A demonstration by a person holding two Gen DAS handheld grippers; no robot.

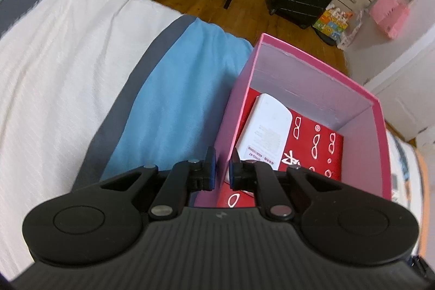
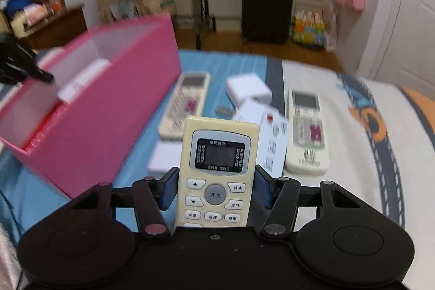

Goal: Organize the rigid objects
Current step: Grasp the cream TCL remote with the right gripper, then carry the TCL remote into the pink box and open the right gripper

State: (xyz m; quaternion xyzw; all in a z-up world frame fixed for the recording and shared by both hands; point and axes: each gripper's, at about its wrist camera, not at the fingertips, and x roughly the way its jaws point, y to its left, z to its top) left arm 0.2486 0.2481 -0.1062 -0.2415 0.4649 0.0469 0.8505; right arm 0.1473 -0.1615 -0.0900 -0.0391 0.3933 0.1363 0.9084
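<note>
Two grippers up on my feeds. My right gripper [image 2: 216,188] has its blue pads pressed on the sides of a cream plastic remote [image 2: 217,170], glossy with rubbery buttons; its bottom end is hidden behind the gripper body. My left gripper [image 1: 220,171] is pinched onto the thin cardboard wall of the pink box [image 1: 378,132]. Background remotes are blurry.

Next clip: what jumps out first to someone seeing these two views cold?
The cream remote, gripped upright in the right gripper, fills the centre of the right wrist view. Left of it sits the bright pink box on the blue bedding; the left gripper is clamped on its near wall. Inside lie a white device and a red glasses-print package.
</note>
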